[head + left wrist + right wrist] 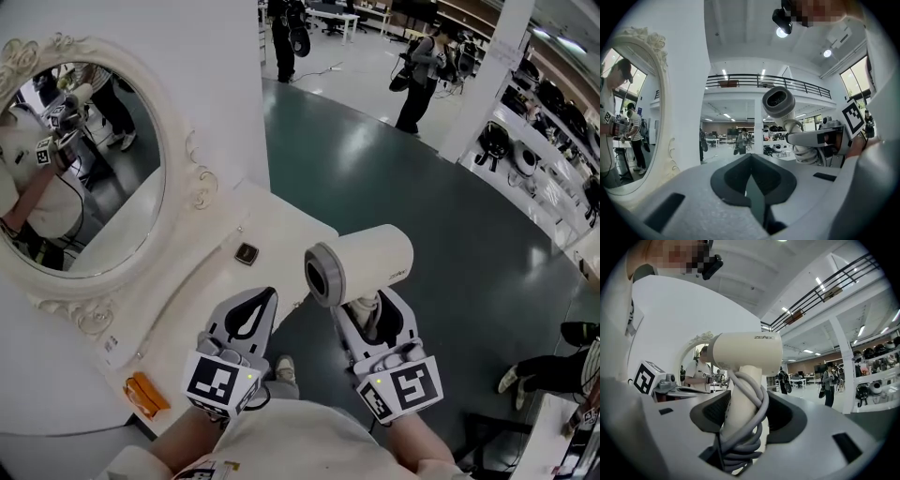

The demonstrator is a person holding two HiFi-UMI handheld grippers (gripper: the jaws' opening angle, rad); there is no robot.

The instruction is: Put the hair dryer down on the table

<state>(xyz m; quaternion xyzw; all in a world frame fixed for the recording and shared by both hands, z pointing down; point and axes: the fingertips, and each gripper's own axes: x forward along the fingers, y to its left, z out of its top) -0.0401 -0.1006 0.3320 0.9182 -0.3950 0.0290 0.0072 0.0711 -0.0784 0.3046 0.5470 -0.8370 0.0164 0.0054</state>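
Both marker cubes sit low at the front of the head view, one on each gripper, held up close to the person's chest. From where I'd stand, the right gripper (371, 313) is the busy one: its jaws are clamped on the handle of the cream hair dryer (360, 263), and its own view shows the grey cord (749, 430) wound round that handle, pinched in with it. The barrel lies roughly level above the jaws, its grey ringed end turned towards the person.

The left gripper (257, 309) carries nothing. Its jaws are closed together, the dark pads meeting with nothing between them, and it hangs over the near edge of the white worktop (281, 232).

The dryer is in the air, not yet set down. It looks to be just off the worktop's corner, above the dark green floor rather than the white surface. So I'd call this the carry, with the putting-down not yet started.

Next, I'd think, the right hand needs to swing left over the worktop in front of the oval mirror (84, 169) and come down on a bare patch clear of the small dark square thing (247, 253). With the cord bundled on the handle it probably won't stand, so laying it on its side before letting the jaws go seems wisest.
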